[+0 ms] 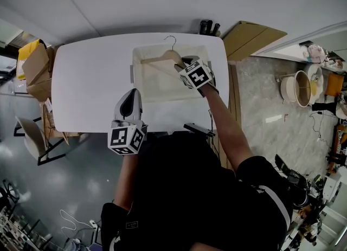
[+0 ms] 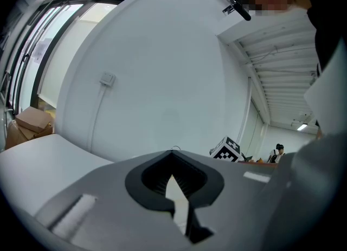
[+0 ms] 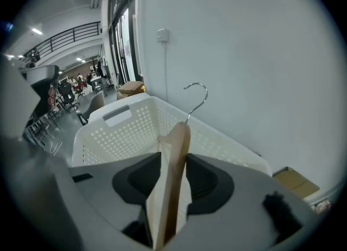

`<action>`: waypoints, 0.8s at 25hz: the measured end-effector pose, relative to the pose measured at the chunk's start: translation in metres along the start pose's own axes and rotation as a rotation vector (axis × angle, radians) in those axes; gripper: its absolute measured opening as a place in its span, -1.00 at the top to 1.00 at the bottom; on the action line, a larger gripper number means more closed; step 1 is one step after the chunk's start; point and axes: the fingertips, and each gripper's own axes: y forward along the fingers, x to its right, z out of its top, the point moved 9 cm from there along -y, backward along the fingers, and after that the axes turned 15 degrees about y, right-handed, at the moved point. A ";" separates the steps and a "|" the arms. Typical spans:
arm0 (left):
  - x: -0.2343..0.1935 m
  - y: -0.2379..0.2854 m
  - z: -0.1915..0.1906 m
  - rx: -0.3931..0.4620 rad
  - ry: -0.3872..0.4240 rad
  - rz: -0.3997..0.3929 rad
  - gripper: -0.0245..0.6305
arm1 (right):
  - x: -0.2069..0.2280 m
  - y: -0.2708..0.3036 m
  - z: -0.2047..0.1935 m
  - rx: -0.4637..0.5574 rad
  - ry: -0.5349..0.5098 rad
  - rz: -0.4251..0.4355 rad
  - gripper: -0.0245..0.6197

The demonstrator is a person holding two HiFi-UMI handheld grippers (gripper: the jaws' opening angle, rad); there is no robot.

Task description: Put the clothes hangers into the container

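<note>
A wooden clothes hanger (image 1: 164, 56) with a metal hook lies tilted over the white perforated container (image 1: 142, 50) at the back of the white table (image 1: 92, 82). My right gripper (image 1: 183, 65) is at the hanger's right end, above the container. In the right gripper view the hanger (image 3: 176, 152) stands between the jaws of that gripper (image 3: 172, 175), against the right pad, with a pale slit on its left side; the jaws stand open. Near the table's front edge my left gripper (image 1: 132, 92) is shut with nothing in it, and in its own view that gripper (image 2: 174, 187) points up at the wall.
Cardboard boxes (image 1: 31, 65) and a chair (image 1: 32, 136) stand left of the table. A flat cardboard sheet (image 1: 250, 36) leans at the back right. Two dark bottles (image 1: 209, 26) stand behind the table's far edge. The container's inside (image 3: 124, 130) holds nothing else that I can see.
</note>
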 end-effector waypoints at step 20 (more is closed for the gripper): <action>0.002 -0.003 -0.002 -0.004 -0.017 0.004 0.91 | 0.016 0.010 -0.004 -0.037 0.022 -0.049 0.34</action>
